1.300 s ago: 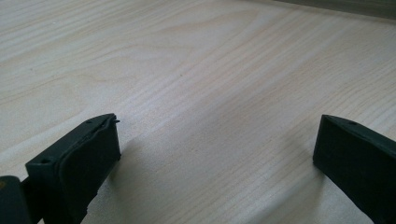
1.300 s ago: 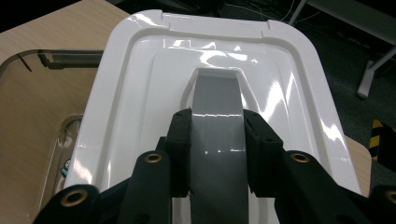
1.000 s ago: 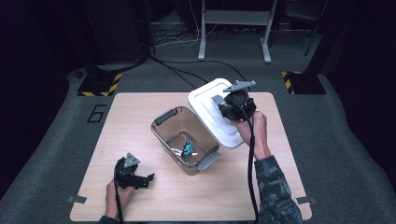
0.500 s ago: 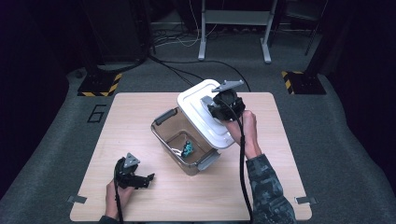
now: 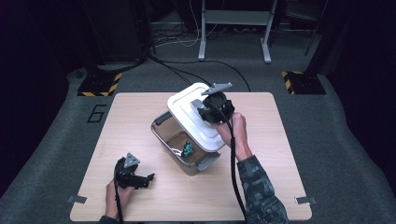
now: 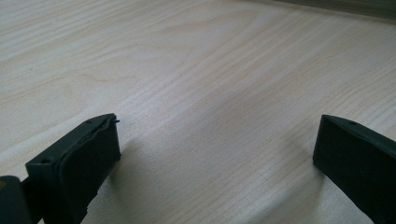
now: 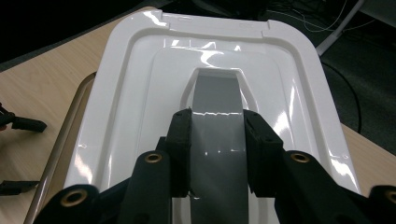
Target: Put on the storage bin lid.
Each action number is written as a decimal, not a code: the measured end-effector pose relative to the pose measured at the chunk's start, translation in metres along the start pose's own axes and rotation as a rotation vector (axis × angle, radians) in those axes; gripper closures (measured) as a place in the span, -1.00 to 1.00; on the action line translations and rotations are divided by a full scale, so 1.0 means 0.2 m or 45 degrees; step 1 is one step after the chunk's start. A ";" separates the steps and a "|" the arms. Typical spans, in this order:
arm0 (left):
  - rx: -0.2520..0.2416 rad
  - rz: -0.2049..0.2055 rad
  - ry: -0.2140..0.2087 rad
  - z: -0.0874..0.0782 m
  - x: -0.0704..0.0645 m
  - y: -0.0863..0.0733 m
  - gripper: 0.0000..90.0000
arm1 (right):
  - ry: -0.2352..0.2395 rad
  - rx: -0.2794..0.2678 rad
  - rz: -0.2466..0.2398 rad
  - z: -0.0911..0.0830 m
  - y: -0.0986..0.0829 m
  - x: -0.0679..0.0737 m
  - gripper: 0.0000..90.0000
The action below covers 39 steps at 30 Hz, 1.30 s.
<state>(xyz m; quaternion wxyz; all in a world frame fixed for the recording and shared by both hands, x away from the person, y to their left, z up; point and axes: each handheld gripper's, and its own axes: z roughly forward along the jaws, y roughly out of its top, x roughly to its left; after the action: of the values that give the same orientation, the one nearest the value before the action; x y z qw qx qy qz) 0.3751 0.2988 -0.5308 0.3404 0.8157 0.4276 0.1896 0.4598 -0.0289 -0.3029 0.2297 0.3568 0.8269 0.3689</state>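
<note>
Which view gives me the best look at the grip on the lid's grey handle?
The right gripper view: the right tool has its jaws closed on either side of the grey handle of the white lid. In the high view the tool covers the handle; the lid sits partly over the bin.

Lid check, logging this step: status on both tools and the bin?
Right tool shut on lid handle, lid held partly over bin. Left tool open, on table. Small item inside bin.

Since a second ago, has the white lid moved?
Yes. The white lid, gripped by the right gripper, has shifted left over the clear bin.
</note>
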 end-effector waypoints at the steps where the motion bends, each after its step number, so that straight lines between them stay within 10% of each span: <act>1: 0.000 -0.005 0.000 0.00 0.00 0.00 -1.00 | 0.005 0.001 -0.007 0.01 0.00 0.01 0.47; 39: 0.019 0.004 -0.006 -0.01 0.00 0.00 -1.00 | 0.139 0.114 -0.012 0.27 -0.05 0.22 0.47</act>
<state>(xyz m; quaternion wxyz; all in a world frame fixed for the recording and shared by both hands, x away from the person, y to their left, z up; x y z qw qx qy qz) 0.3750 0.2993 -0.5296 0.3350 0.8194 0.4268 0.1850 0.4623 0.0251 -0.3495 0.1698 0.3421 0.8555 0.3496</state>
